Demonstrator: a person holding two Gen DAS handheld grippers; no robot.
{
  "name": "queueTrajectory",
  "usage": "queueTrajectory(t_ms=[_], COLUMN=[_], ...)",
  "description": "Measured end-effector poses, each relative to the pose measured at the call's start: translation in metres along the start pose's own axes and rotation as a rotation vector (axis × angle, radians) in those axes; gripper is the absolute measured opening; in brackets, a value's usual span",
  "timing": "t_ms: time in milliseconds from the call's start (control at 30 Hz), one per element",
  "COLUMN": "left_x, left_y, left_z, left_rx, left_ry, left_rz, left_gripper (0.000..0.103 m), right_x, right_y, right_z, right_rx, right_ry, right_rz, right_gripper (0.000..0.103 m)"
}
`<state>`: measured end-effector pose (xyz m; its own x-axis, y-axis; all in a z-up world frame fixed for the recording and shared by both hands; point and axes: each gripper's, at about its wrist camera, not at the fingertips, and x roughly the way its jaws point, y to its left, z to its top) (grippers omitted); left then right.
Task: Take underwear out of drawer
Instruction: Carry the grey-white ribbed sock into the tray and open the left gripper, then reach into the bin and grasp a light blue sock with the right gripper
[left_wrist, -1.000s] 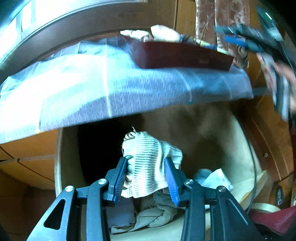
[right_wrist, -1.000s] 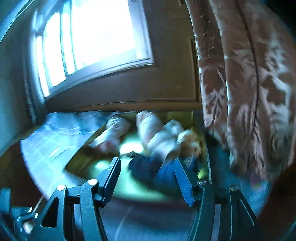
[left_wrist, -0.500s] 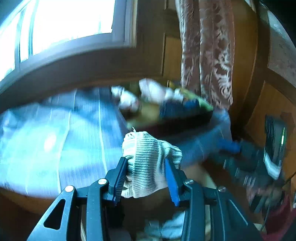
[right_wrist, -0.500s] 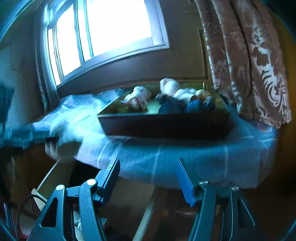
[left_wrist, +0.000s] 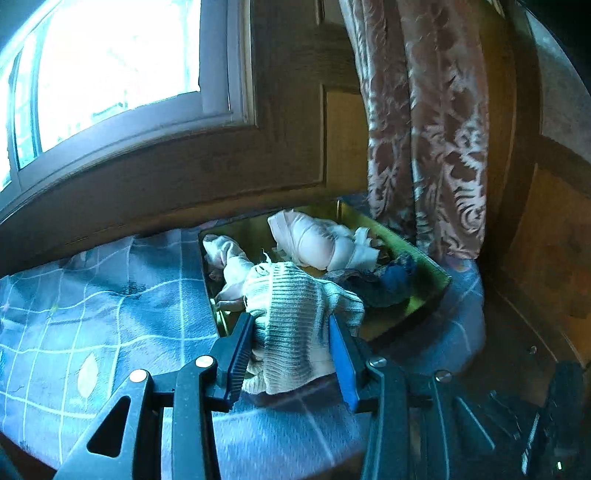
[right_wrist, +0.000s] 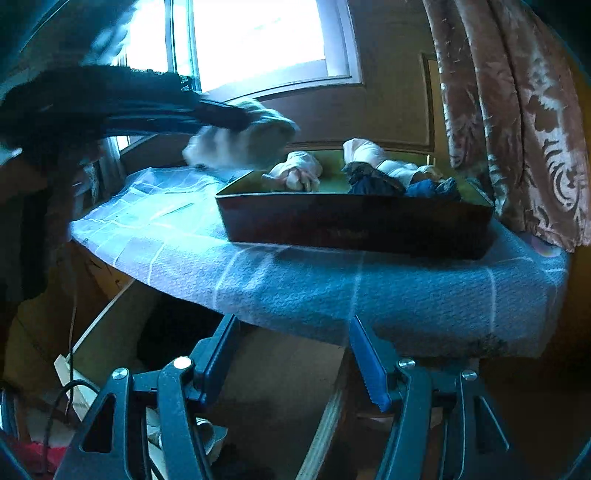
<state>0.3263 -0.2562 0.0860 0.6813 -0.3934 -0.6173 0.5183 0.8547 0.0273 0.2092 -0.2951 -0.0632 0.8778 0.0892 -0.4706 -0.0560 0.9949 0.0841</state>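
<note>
Underwear (left_wrist: 291, 317): one cream ribbed knit piece, bunched, clamped between the two blue pads of the left gripper (left_wrist: 291, 354), held in the air above the near left corner of the tray (left_wrist: 432, 273). In the right wrist view the same piece (right_wrist: 240, 140) appears blurred at 11 o'clock, above the tray's left end.

Left gripper: closed on the cream piece; both pads press into the cloth.

Right gripper (right_wrist: 295, 365): pads apart, nothing between them; it hangs low in front of the desk (right_wrist: 332, 295), over the open drawer (right_wrist: 110, 332) below the desk edge.

Tray: dark-sided, yellow-green inside, resting on the desk at 1 o'clock from the left gripper. Contents: a pale pink bundle (left_wrist: 314, 243) at the far side, a second pale bundle (left_wrist: 229, 258) at the left end, dark blue cloth (left_wrist: 384, 280) at the right end.

Desk cover: blue cloth with a white grid pattern (left_wrist: 92, 314), spread over the whole top and hanging over the front edge.

Surroundings: bright window (left_wrist: 110, 62) at 11 o'clock; patterned brown curtain (left_wrist: 424, 129) at 1 o'clock, hanging just beside the tray's right end; wood panelling behind.
</note>
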Motion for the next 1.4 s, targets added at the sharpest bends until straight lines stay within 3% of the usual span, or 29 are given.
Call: queueTrajectory(t_ms=[400, 567, 733, 1200, 1400], left_x=[0.082, 0.09, 0.084, 0.03, 0.01], left_y=[0.003, 0.008, 0.007, 0.027, 0.022], left_z=[0.001, -0.005, -0.007, -0.03, -0.05], left_rx=[-0.03, -0.044, -0.014, -0.095, -0.044], left_ry=[0.164, 0.164, 0.154, 0.066, 0.064], left_rz=[0.024, 0.013, 0.054, 0.01, 0.046], left_gripper=[0.041, 0.046, 0.047, 0.047, 0.047], right_x=[0.006, 0.006, 0.006, 0.011, 0.01], right_y=[0.001, 0.002, 0.006, 0.021, 0.029], right_z=[-0.004, -0.003, -0.001, -0.004, -0.005], right_rx=[0.014, 0.015, 0.013, -0.025, -0.055], right_ry=[0.029, 0.033, 0.033, 0.06, 0.068], right_rz=[0.029, 0.035, 0.039, 0.04, 0.03], right_gripper=[0.063, 0.063, 0.063, 0.063, 0.063])
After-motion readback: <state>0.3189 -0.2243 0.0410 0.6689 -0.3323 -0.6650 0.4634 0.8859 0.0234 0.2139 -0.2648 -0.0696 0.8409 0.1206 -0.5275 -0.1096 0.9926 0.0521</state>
